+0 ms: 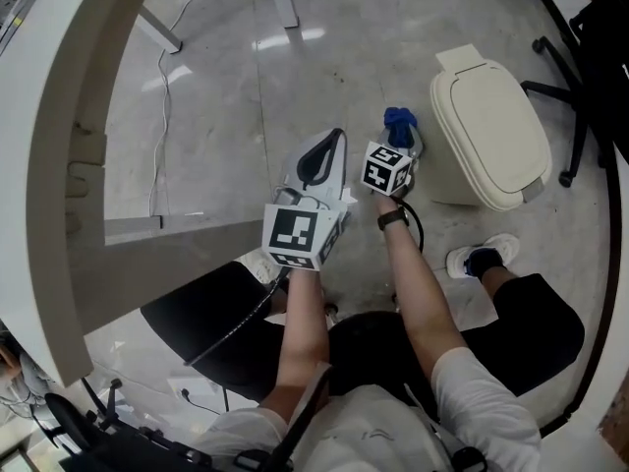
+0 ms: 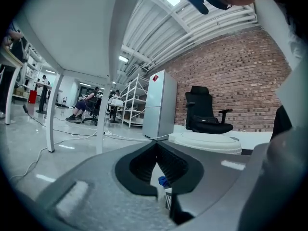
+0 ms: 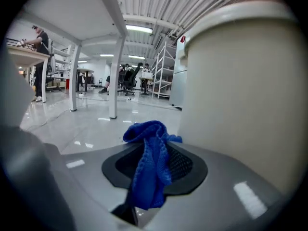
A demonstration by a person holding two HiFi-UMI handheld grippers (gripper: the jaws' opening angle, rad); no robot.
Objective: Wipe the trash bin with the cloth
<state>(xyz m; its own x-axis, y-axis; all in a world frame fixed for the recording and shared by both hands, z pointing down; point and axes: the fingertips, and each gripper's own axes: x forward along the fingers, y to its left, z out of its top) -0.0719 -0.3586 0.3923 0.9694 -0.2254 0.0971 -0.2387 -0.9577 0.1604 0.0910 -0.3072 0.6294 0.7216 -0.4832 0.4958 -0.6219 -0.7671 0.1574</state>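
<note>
Nearest the body, the left gripper [image 1: 329, 147] has its jaws pressed together with nothing between them, and takes no part. Just ahead and to its right, the right gripper [image 1: 401, 138] is clamped on the blue cloth [image 3: 150, 148], which bunches above the tips and hangs down between them. The cream lidded trash bin [image 1: 491, 131] stands on the floor just to the right of the cloth, its side wall close alongside; contact cannot be told. The wipe likely needs a short rightward press from the right gripper, the nearer one.
</note>
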